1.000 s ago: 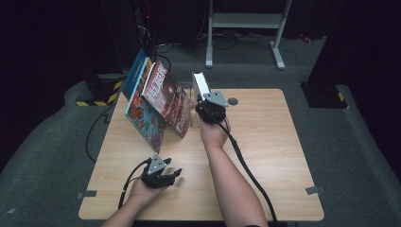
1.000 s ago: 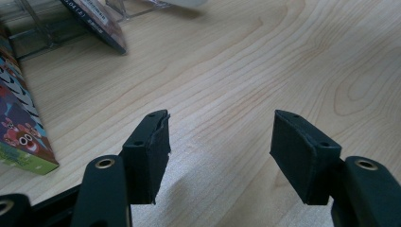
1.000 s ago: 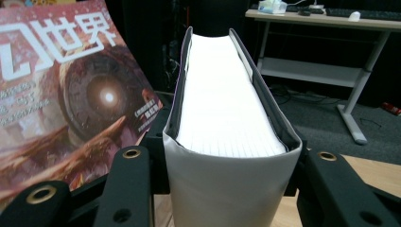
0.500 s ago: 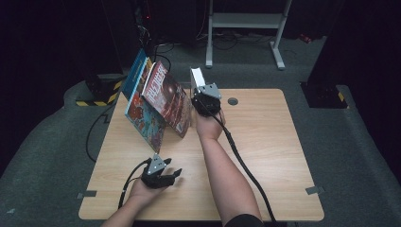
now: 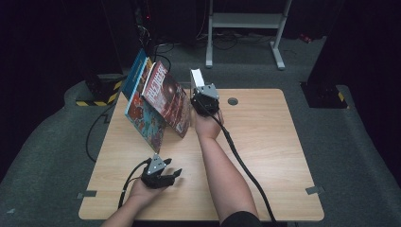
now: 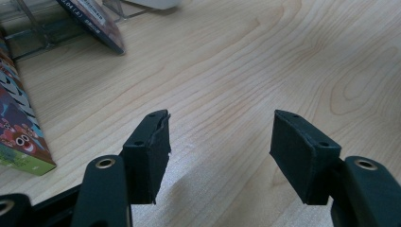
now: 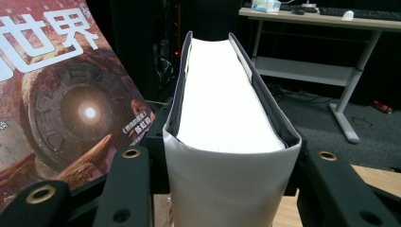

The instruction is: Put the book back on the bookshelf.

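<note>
My right gripper [image 5: 199, 91] is shut on a thick book [image 5: 196, 78] with a grey cover and a white page block [image 7: 222, 109], held upright just right of the leaning books. A red-brown book [image 5: 166, 99] with large white characters [image 7: 56, 90] leans closest to it. Behind it lean a colourful book [image 5: 144, 120] and a blue one [image 5: 136, 71]. My left gripper [image 5: 175, 174] rests low near the table's front edge. It is open, with only bare wood between the fingers [image 6: 220, 151].
The wooden table [image 5: 265, 142] has a round cable hole [image 5: 232, 100] at the back. A clear stand [image 6: 33, 33] props the leaning books. The right gripper's cable [image 5: 246, 170] trails along the forearm. A white desk frame [image 5: 246, 21] stands on the floor beyond.
My right gripper has carried the thick book a little left and farther back, closer to the leaning books. The left gripper has stayed where it was.
</note>
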### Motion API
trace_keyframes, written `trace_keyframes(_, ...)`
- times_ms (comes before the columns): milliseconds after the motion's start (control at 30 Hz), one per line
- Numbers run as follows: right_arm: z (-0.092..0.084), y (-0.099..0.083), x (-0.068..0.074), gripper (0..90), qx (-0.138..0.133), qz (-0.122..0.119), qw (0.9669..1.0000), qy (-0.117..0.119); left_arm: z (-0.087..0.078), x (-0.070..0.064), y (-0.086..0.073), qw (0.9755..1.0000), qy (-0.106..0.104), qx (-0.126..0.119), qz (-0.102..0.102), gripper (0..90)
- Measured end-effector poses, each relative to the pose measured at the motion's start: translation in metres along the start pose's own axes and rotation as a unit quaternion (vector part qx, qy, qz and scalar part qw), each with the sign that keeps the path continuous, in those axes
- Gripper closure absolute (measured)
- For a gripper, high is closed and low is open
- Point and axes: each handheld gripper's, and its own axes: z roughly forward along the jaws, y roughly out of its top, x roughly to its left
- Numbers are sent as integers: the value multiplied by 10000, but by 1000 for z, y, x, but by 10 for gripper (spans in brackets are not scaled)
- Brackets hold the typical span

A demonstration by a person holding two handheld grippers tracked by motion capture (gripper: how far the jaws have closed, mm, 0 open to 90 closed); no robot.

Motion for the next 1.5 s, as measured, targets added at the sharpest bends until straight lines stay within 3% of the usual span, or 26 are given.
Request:
trace_keyframes(800, -4, -7, -14, 503, 1, 299, 9994, 188, 0, 0, 0, 10000, 39, 9, 15, 380)
trace_keyframes(1200, -3, -11, -20, 351, 234, 351, 9979, 497, 0, 0, 0, 10000, 35, 19, 28, 380)
trace_keyframes(1500, -9, -8, -22, 253, 196, 361, 9972, 631, 1, -1, 0, 10000, 35, 38, 39, 378)
